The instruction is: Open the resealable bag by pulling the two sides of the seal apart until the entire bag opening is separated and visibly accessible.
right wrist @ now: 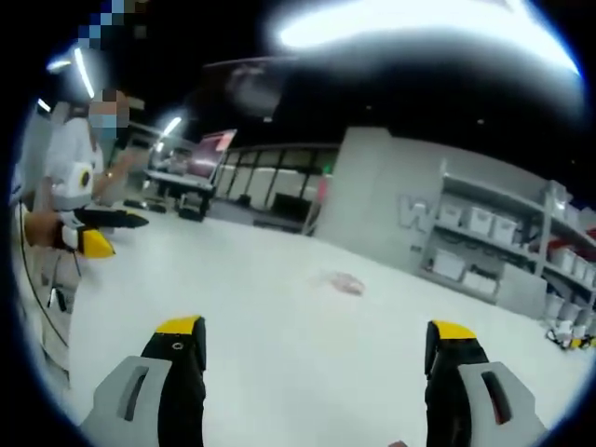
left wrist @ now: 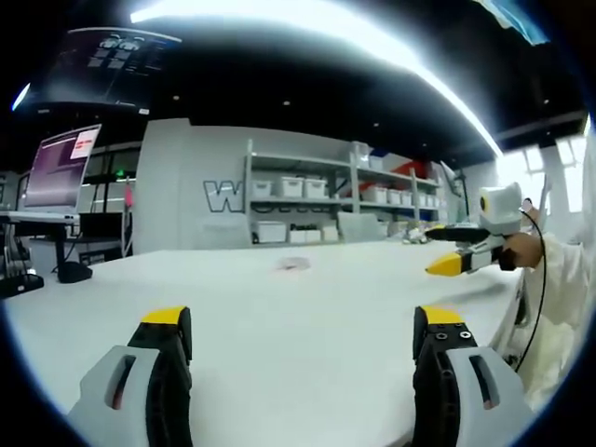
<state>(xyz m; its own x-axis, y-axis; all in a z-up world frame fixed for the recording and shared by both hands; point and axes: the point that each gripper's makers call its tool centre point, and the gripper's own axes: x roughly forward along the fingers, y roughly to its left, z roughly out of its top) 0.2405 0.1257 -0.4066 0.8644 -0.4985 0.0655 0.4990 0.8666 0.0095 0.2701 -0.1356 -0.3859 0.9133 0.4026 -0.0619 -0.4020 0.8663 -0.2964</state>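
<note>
The resealable bag [left wrist: 293,265] is a small clear packet with a reddish patch. It lies flat on the white table [left wrist: 279,354], far ahead of both grippers, and appears again as the bag [right wrist: 343,282] in the right gripper view. My left gripper [left wrist: 304,326] stands open, yellow-tipped jaws wide apart over bare table, holding nothing. My right gripper [right wrist: 317,333] is likewise open and empty. Each gripper shows in the other's view: the right gripper [left wrist: 438,250] enters from the right in a hand, and the left gripper [right wrist: 121,233] sits at the far left.
Shelves with white bins [left wrist: 307,191] line the back wall beyond the table. A lit monitor [left wrist: 60,172] stands at the table's left end. The person in white [right wrist: 74,158] stands at the table's edge, and a white sleeve [left wrist: 559,279] shows at the right.
</note>
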